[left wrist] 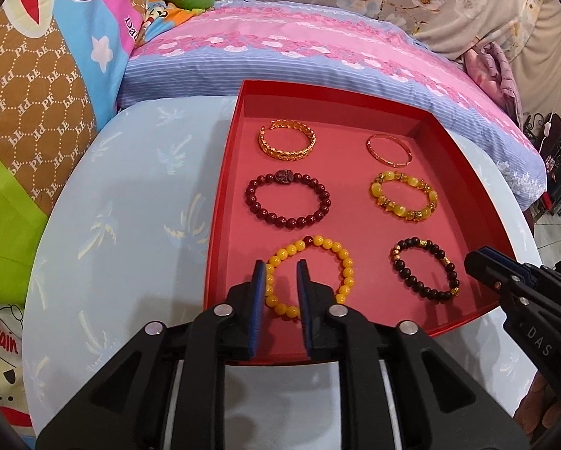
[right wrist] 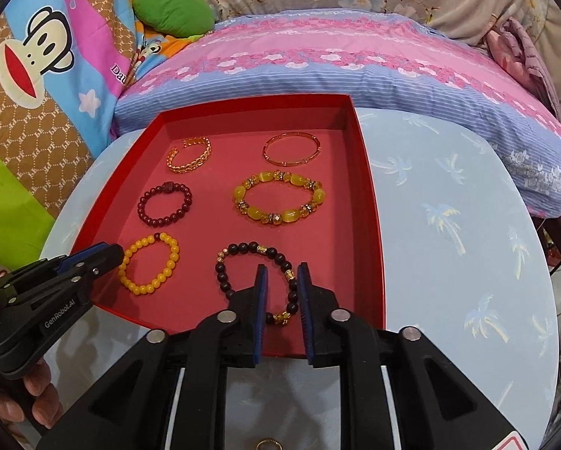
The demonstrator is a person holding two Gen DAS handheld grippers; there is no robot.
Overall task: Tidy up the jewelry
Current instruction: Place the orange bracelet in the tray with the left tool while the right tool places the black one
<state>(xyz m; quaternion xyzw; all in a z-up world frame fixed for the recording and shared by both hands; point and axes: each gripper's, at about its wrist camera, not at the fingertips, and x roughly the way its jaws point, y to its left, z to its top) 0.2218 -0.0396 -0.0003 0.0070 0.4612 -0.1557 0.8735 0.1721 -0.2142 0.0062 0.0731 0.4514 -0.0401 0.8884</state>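
A red tray (left wrist: 355,101) (right wrist: 370,202) holds several bracelets in two columns. My left gripper (left wrist: 280,266) is open, its jaws either side of the left arc of the yellow bead bracelet (left wrist: 332,251) (right wrist: 149,262). My right gripper (right wrist: 282,268) is open, its jaws either side of the right arc of the black bead bracelet (right wrist: 239,253) (left wrist: 422,288). Further back lie a dark red bead bracelet (left wrist: 287,202) (right wrist: 164,204), a yellow stone bracelet (left wrist: 404,197) (right wrist: 280,197), a gold chain bangle (left wrist: 287,140) (right wrist: 188,153) and a thin copper bangle (left wrist: 389,150) (right wrist: 291,148).
The tray sits on a round table with a pale blue palm-print cloth (left wrist: 130,206) (right wrist: 449,225). A pink and blue pillow (left wrist: 280,52) (right wrist: 336,63) lies just behind it. A small gold ring (right wrist: 267,443) shows at the bottom edge.
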